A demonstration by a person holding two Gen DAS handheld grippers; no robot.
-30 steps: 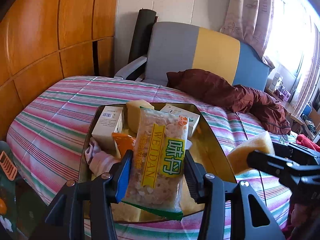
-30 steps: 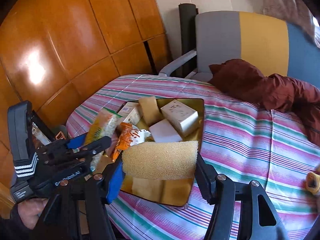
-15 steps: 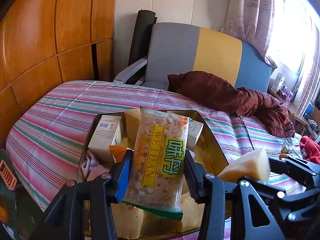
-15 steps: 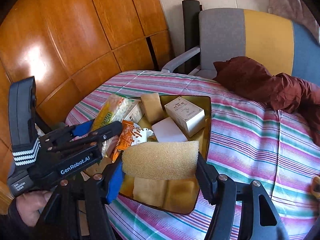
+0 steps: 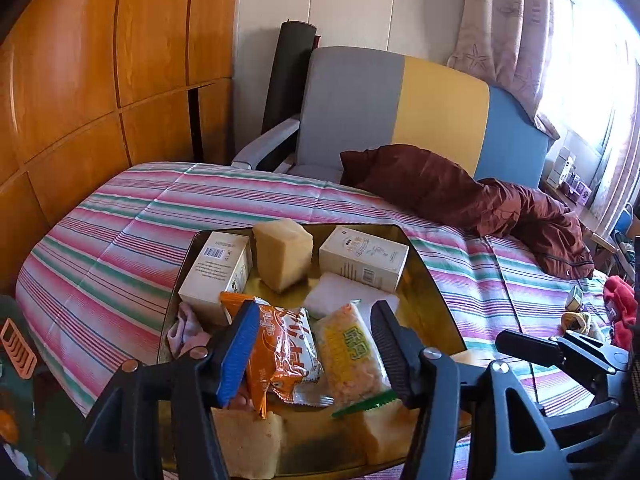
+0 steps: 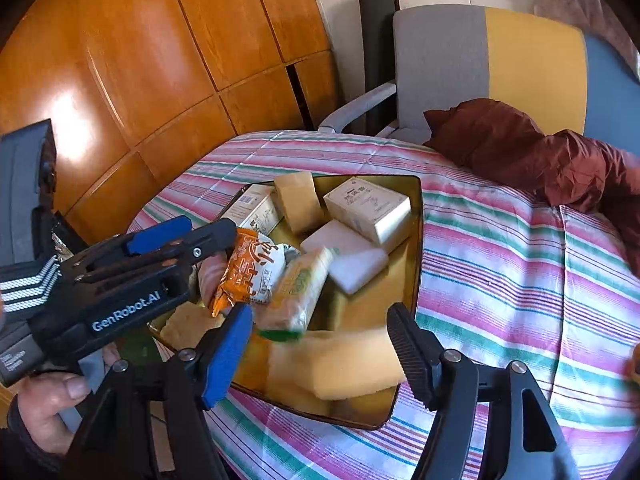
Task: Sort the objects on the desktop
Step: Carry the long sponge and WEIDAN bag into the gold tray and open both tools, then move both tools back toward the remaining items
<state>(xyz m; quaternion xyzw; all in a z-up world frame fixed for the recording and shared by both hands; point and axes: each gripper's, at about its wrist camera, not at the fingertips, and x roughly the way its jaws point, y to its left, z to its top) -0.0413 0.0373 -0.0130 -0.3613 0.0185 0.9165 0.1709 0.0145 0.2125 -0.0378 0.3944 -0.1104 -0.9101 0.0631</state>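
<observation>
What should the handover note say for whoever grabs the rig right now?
Left tool: jaws opening, rice snack pack dropped free between them onto the tray.
Right tool: jaws opening, sponge released at the tray's near edge.
Already in tray: two boxes, another sponge, white block, orange snack pack.
Left: small items still lie on the striped cover at far right.

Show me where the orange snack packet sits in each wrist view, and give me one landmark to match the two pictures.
Left wrist view: the orange snack packet lies low in the centre, in the gold tray, beside the yellow-green snack packet.
Right wrist view: the orange snack packet lies left of centre, just right of the left gripper.
Shared landmark: the upright yellow sponge block between two white boxes.
</observation>
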